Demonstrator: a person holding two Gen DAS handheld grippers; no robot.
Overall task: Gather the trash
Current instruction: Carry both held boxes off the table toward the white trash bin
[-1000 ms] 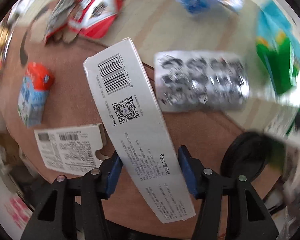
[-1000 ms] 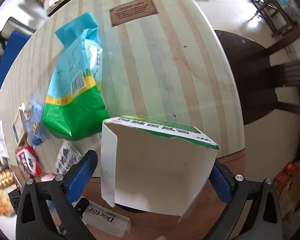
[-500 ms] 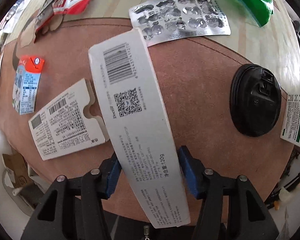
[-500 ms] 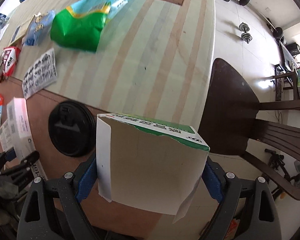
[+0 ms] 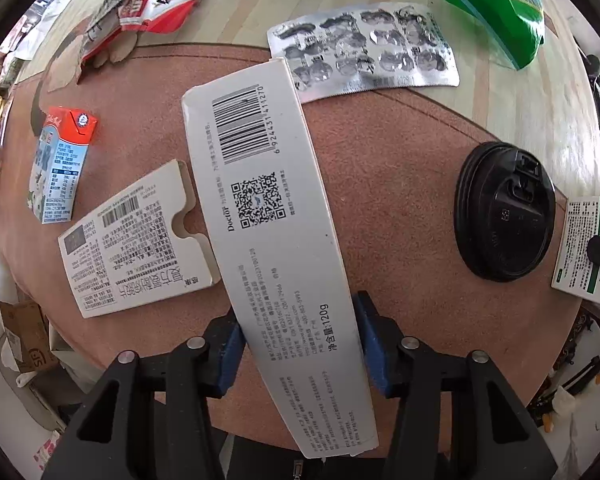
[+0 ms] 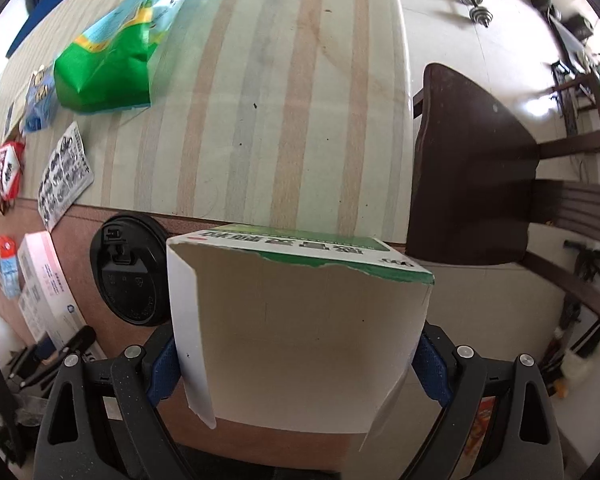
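Note:
My left gripper [image 5: 300, 344] is shut on a long white toothpaste box [image 5: 268, 208] with a barcode and QR code, held above the brown table edge. My right gripper [image 6: 296, 354] is shut on a torn white and green medicine box [image 6: 300, 320], held over the table's near edge. On the table lie a black cup lid [image 5: 504, 210], a silver blister pack [image 5: 364, 48], a green snack bag [image 5: 496, 4], a flat white card box [image 5: 136, 236], a small milk carton [image 5: 60, 164] and a red wrapper [image 5: 148, 4].
The striped table [image 6: 284, 92] has a brown border [image 5: 396, 152]. A dark wooden chair [image 6: 472, 168] stands at the table's right side. A cardboard box [image 5: 24, 336] sits on the floor at lower left. Dumbbells [image 6: 476, 8] lie on the floor beyond.
Both grippers keep their boxes. The left view has steadied over the brown border after swinging. The right view has turned slightly, with the cup lid now closer to the held box.

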